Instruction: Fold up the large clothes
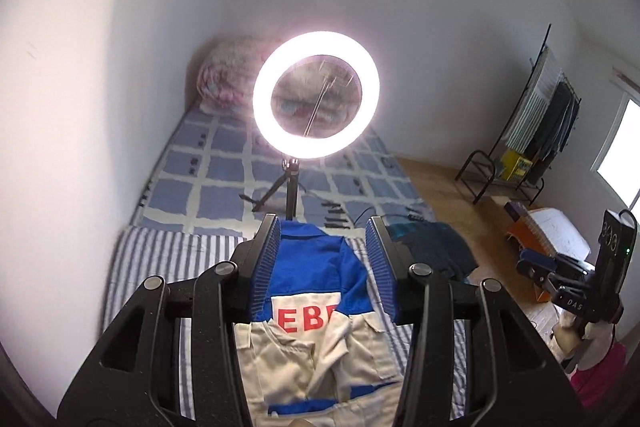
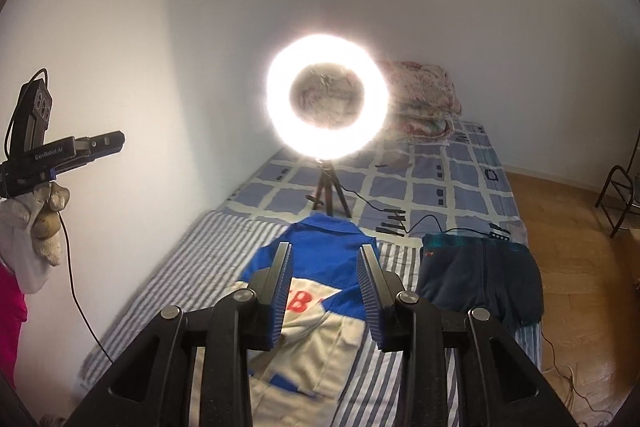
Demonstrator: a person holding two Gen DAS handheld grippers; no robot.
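Note:
A blue and cream work jacket [image 1: 312, 259] with red letters lies flat on the striped sheet [image 1: 160, 259] of the bed, collar toward the far end. My left gripper [image 1: 326, 227] hangs in the air above it, jaws apart with nothing between the blue pads. My right gripper [image 2: 326, 251] is also raised over the jacket [image 2: 320, 239], open and empty. Each gripper shows in the other's view: the left gripper [image 2: 100, 143] at the left edge in a gloved hand, the right gripper [image 1: 532, 263] at the right.
A lit ring light [image 1: 262, 95] on a small tripod stands on the bed just beyond the collar, its cable [image 2: 424, 223] trailing right. A folded dark blue garment [image 2: 480, 275] lies right of the jacket. A quilt pile [image 1: 228, 79] sits at the head; a clothes rack [image 1: 540, 119] stands far right.

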